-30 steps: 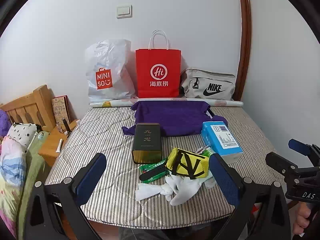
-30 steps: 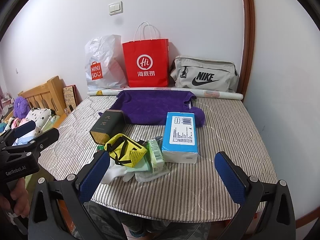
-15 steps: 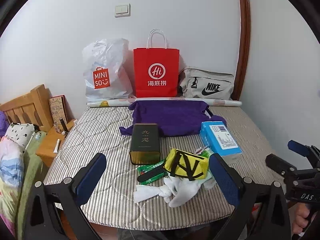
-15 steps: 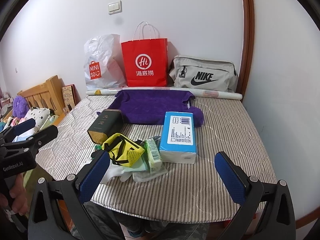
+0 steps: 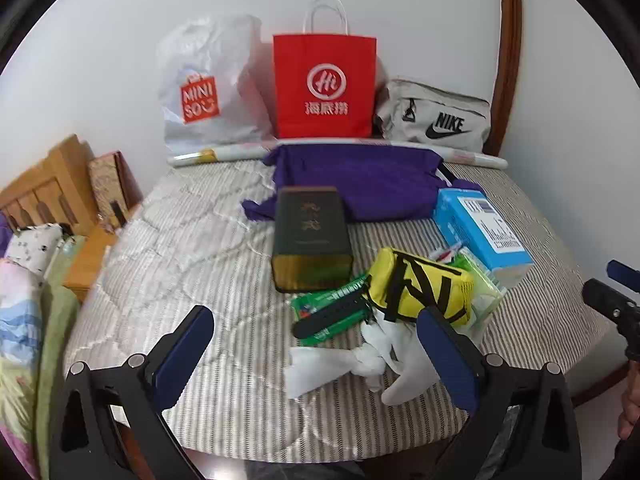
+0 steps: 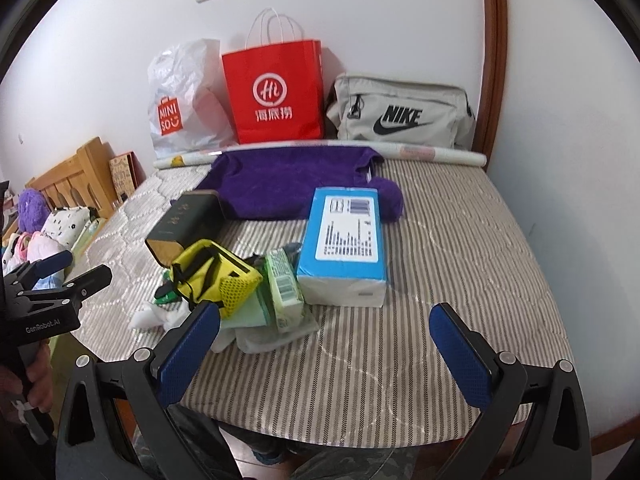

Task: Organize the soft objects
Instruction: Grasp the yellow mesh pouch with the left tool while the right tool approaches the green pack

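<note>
Both tongs stand wide open and hold nothing. Left tongs (image 5: 314,354) hover over the near edge of the striped mattress (image 5: 192,240), their right pad overlapping the white cloth (image 5: 360,360) and the yellow mesh pouch (image 5: 420,284) in view, though contact cannot be told. Right tongs (image 6: 324,348) hover farther right, with bare mattress between their pads and the clutter just ahead of the left pad.

Counted ahead of the tongs: one yellow mesh pouch with black straps, one knotted white cloth, one dark tea tin (image 5: 310,236) lying on its side, one blue tissue pack (image 6: 346,244), one purple towel (image 6: 288,182) spread beyond the tin, and two green packets, one under a black strip beside the pouch (image 5: 332,312), one between pouch and tissue pack (image 6: 284,288). Pale plastic wrapping (image 6: 276,334) lies under that pile.

Farthest away, against the wall, stand three bags: one white Miniso plastic bag (image 6: 180,104), one red paper bag (image 6: 276,92), one grey Nike bag (image 6: 400,114). One rolled paper (image 6: 440,154) lies before them.

Each handle is gripped by a hand, one seen at the left tongs' right edge (image 5: 630,396), one at the right tongs' left edge (image 6: 36,384).
</note>
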